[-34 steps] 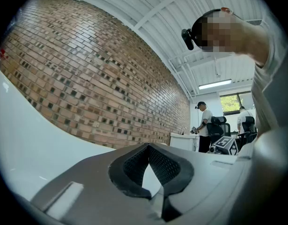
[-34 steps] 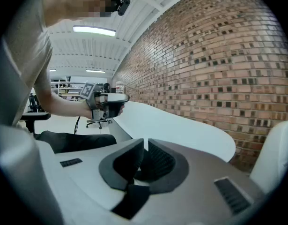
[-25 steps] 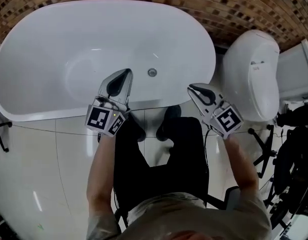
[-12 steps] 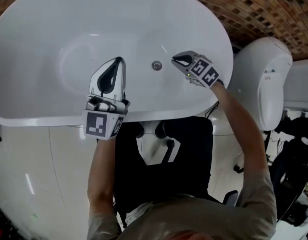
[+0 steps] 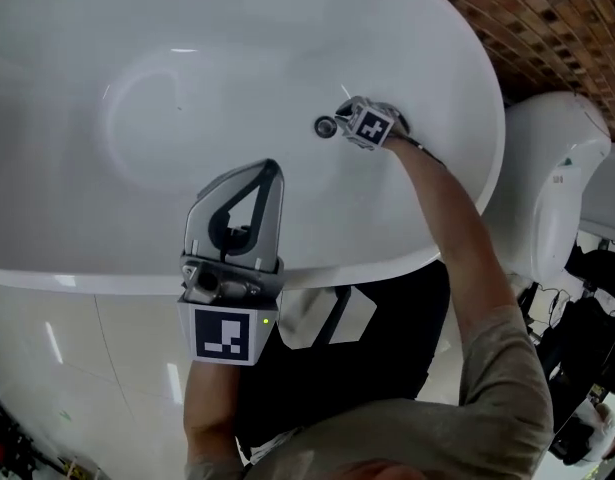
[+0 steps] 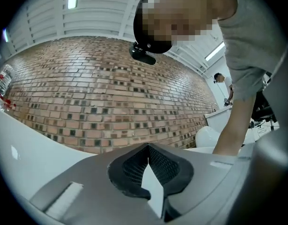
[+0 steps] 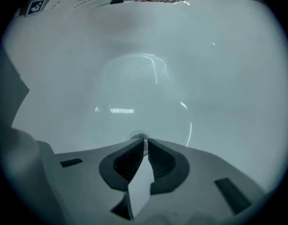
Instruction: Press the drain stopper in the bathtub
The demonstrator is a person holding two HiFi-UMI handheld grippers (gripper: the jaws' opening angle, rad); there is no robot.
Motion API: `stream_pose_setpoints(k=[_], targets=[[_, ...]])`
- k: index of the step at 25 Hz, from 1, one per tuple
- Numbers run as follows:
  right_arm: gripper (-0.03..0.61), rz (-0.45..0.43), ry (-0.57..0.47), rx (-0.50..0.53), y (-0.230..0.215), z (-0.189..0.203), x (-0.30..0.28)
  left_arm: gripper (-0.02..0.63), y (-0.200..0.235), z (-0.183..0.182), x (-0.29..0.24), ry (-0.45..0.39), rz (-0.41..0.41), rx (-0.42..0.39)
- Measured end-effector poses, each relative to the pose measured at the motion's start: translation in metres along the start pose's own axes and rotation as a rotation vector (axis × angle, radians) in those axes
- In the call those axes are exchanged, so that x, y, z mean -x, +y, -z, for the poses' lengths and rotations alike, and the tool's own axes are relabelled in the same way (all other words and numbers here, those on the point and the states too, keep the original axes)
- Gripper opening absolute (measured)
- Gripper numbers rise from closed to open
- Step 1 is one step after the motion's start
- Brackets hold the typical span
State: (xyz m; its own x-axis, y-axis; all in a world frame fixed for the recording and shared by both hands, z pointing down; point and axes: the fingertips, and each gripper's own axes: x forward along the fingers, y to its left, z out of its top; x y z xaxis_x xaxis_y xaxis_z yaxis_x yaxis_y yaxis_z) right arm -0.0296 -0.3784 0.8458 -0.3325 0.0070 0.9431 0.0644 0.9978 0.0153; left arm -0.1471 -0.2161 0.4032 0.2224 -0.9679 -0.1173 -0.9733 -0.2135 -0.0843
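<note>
- Head view: white oval bathtub (image 5: 107, 218); round chrome drain stopper (image 5: 324, 126) on its floor, towards the far right side. Right gripper (image 5: 339, 125) reaches down inside the tub, tip at the stopper. Left gripper (image 5: 269, 173) hangs above the near rim, well apart from the stopper. White toilet (image 5: 547, 188) beside the tub.
- Left gripper view: jaws pressed together, nothing between them; brown brick-tile wall (image 6: 87, 97) ahead.
- Right gripper view: jaws drawn together to a thin slit, holding nothing; stopper directly at their tips on the tub floor; whether they touch cannot be told.
</note>
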Motion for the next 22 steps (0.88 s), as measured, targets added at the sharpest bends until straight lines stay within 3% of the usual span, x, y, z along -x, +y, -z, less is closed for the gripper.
stream_pose_setpoints(k=[9,17,22], targets=[[0.026,-0.049,0.138,0.116,0.012,0.032,-0.076,0.000,0.005,0.005,0.000,0.025,-0.021,-0.005],[0.031,-0.074,0.167,0.199,0.024,0.039,-0.096,0.000,0.005,0.008,-0.001,0.041,-0.024,-0.016],[0.028,-0.019,0.184,0.272,0.024,0.036,-0.099,0.000,0.006,0.008,-0.001,0.042,-0.024,-0.023]])
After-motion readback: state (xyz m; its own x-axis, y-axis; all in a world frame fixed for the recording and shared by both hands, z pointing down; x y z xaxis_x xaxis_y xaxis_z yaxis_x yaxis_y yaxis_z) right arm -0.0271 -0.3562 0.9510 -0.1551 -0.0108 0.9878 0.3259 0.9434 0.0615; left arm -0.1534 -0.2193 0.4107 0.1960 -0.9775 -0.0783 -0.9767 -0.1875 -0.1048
